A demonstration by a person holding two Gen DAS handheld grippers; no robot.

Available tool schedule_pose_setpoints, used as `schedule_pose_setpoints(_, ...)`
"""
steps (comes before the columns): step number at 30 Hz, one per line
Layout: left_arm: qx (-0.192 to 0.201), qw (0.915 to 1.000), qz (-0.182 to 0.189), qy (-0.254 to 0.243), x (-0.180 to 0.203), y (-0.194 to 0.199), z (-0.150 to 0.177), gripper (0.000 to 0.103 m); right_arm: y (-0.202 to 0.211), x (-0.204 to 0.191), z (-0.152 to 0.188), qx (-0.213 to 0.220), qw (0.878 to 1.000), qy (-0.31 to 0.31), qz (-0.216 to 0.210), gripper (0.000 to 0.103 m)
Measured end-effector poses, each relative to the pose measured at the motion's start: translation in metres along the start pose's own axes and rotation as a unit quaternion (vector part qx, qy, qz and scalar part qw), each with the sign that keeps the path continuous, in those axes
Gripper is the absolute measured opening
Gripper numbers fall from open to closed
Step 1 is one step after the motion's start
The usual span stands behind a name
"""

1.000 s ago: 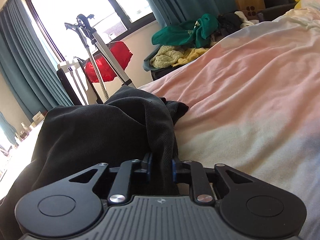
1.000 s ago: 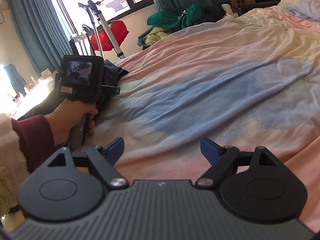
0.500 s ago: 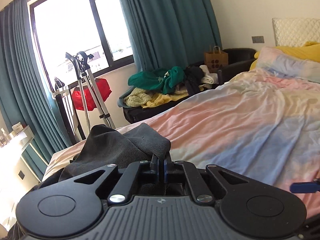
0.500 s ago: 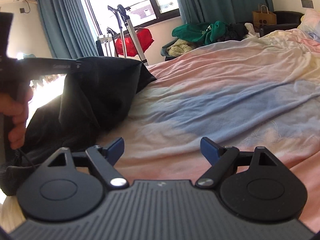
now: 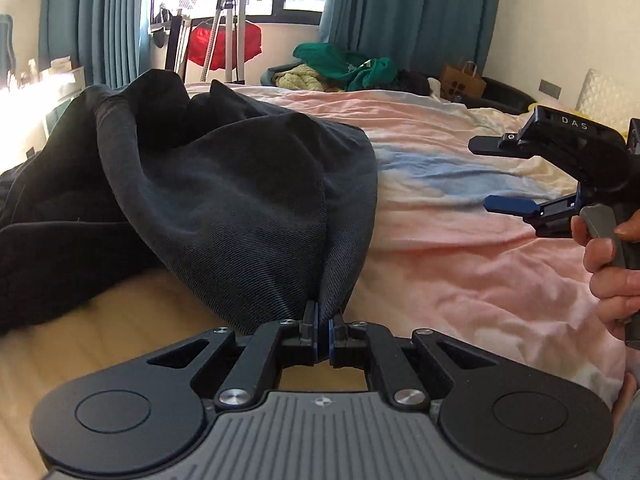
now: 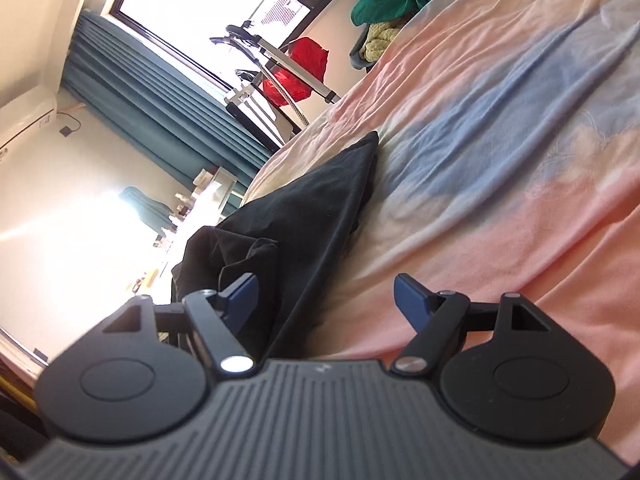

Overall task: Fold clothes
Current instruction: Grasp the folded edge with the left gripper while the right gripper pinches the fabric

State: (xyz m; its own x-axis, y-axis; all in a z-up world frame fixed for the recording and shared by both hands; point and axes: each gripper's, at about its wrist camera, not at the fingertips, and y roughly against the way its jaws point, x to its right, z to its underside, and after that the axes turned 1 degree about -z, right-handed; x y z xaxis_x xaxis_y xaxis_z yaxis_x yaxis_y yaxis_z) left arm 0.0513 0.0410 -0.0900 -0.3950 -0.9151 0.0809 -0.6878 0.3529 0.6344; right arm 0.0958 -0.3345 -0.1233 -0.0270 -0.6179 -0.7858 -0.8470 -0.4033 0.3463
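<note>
A dark grey-black garment [image 5: 224, 184] lies bunched on the bed at the left. My left gripper [image 5: 323, 320] is shut on an edge of it and pulls a fold taut toward me. The same garment shows in the right wrist view [image 6: 304, 216], stretched toward the lower left. My right gripper [image 6: 326, 300] is open and tilted, with the cloth's edge just inside its left finger [image 6: 242, 296]. It also shows in the left wrist view [image 5: 504, 176] at the right, open, held in a hand, apart from the garment.
The bed sheet [image 5: 460, 248] is pink, blue and cream. A pile of green and yellow clothes [image 5: 340, 68] lies beyond the bed's far end, with a brown paper bag [image 5: 464, 82], a red bag [image 5: 224, 46] and a stand by the window.
My left gripper has pulled the garment further over the bed and swung its view to the right. My right gripper has tilted and come low beside the garment's edge, still open.
</note>
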Motion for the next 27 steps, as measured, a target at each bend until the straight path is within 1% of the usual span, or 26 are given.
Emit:
schedule_pose_setpoints(1,0.005,1.0,0.001,-0.001,0.0,-0.001,-0.003,0.004,-0.006,0.002,0.0,-0.007,1.0,-0.008,-0.005,0.064)
schedule_pose_setpoints(2,0.008,1.0,0.005,0.0,0.0,-0.002,-0.003,0.005,-0.012,0.005,-0.001,-0.014,1.0,-0.015,-0.01,0.061)
schedule_pose_setpoints(4,0.013,0.9998,0.012,0.002,0.001,-0.003,-0.003,0.005,-0.027,0.007,-0.005,-0.031,0.999,-0.022,-0.013,0.044)
schedule_pose_setpoints(6,0.012,0.9998,0.017,0.007,0.001,-0.007,-0.003,0.005,-0.047,0.008,-0.016,-0.054,0.998,-0.028,-0.016,0.037)
schedule_pose_setpoints(8,0.006,0.9997,0.02,0.014,0.0,-0.012,-0.002,0.005,-0.071,0.012,-0.033,-0.068,0.997,-0.044,-0.019,0.035)
schedule_pose_setpoints(10,0.008,0.9992,0.028,0.026,-0.001,-0.016,-0.006,0.005,-0.098,0.018,-0.056,-0.058,0.997,-0.053,-0.011,0.035)
schedule_pose_setpoints(13,0.011,0.9976,0.043,0.053,-0.009,-0.019,-0.006,0.005,-0.136,0.027,-0.088,-0.029,0.998,-0.051,0.013,0.035)
schedule_pose_setpoints(15,0.014,0.9959,0.053,0.072,-0.014,-0.02,-0.006,0.005,-0.166,0.038,-0.106,-0.023,0.998,-0.06,0.023,0.035)
schedule_pose_setpoints(17,0.012,0.9932,0.067,0.095,-0.02,-0.021,-0.006,0.005,-0.198,0.046,-0.119,-0.032,0.998,-0.053,0.026,0.035)
schedule_pose_setpoints(19,0.014,0.9924,0.075,0.096,-0.019,-0.024,-0.006,0.005,-0.22,0.049,-0.125,-0.032,0.998,-0.039,0.034,0.035)
schedule_pose_setpoints(21,0.018,0.9938,0.076,0.078,-0.017,-0.028,-0.006,0.005,-0.241,0.055,-0.129,-0.024,0.998,-0.044,0.027,0.035)
schedule_pose_setpoints(23,0.025,0.9949,0.079,0.058,-0.014,-0.031,-0.005,0.005,-0.253,0.056,-0.131,-0.01,0.999,-0.041,0.017,0.035)
schedule_pose_setpoints(24,0.032,0.9951,0.08,0.047,-0.013,-0.031,-0.005,0.005,-0.256,0.052,-0.132,-0.005,0.999,-0.027,0.024,0.032)
schedule_pose_setpoints(25,0.042,0.9944,0.087,0.044,-0.013,-0.029,-0.006,0.005,-0.259,0.044,-0.133,0.005,0.999,0.003,0.048,0.014)
schedule_pose_setpoints(27,0.057,0.9925,0.099,0.046,-0.014,-0.026,-0.009,0.005,-0.257,0.024,-0.132,0.031,0.995,0.062,0.073,0.008)
